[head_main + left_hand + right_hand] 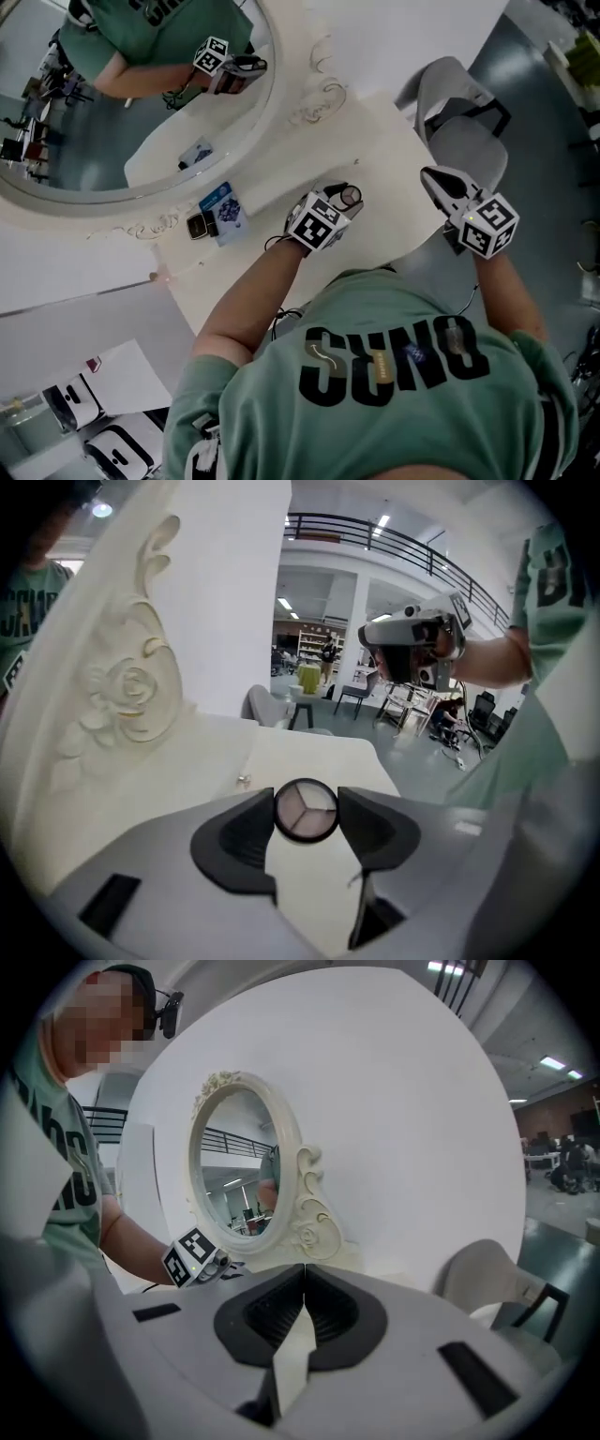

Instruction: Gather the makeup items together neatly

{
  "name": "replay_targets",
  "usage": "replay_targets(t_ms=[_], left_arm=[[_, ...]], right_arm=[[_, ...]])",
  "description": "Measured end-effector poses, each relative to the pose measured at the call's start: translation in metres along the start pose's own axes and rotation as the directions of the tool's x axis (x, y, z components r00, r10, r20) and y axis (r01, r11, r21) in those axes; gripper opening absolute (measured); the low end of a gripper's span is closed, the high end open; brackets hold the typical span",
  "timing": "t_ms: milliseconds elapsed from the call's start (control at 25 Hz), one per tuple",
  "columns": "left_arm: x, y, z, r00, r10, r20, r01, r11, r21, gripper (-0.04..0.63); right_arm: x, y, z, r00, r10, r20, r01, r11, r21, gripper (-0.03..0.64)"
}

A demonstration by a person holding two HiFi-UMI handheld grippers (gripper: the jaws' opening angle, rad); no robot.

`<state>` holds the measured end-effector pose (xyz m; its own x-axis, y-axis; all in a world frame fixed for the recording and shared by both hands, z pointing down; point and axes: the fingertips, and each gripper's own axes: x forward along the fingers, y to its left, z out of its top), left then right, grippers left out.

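Cream-white and glossy, the bench [394, 141] runs along the foot of an ornate oval mirror with a carved cream frame [309, 103], and a grey padded chair [459, 122] stands off its far end. The left gripper [339, 202] hangs over the middle of the bench. Its jaws stand partly apart and press on opposite sides of the rim of a small round black compact with three pale powder shades [306, 810], whose open face is turned back toward the gripper's camera.

The right gripper [304, 1288] has its jaws fully together with nothing between them. It is past the bench edge, over the chair side.

A flat blue printed packet [223, 210] and a small dark case [198, 226], just touching it, lie near the mirror's base. In the head view they sit to the left of the held compact and well apart from it. The carry therefore probably goes leftward toward that pair. The left hand is the nearer one, with the right hand on the far side.
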<state>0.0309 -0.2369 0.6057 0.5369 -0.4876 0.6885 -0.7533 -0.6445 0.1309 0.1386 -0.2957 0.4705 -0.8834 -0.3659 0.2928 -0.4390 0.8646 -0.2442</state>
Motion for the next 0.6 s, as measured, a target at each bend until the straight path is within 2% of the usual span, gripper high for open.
replay_targets(t_ms=[160, 360, 600], left_arm=[[0.059, -0.021, 0.012, 0.998, -0.056, -0.018, 0.057, 0.998, 0.031, 0.219], [0.114, -0.042, 0.015, 0.991, -0.104, -0.088, 0.111, 0.990, 0.082, 0.219], [0.152, -0.050, -0.002, 0.979, -0.107, -0.174, 0.130, 0.984, 0.123, 0.221]], right_arm=[[-0.036, -0.034, -0.011, 0.997, -0.071, -0.001, 0.071, 0.997, 0.031, -0.005], [-0.079, -0.070, -0.031, 0.987, -0.157, -0.016, 0.158, 0.985, 0.072, -0.005], [-0.104, -0.098, -0.054, 0.978, -0.206, -0.028, 0.207, 0.971, 0.116, -0.005]])
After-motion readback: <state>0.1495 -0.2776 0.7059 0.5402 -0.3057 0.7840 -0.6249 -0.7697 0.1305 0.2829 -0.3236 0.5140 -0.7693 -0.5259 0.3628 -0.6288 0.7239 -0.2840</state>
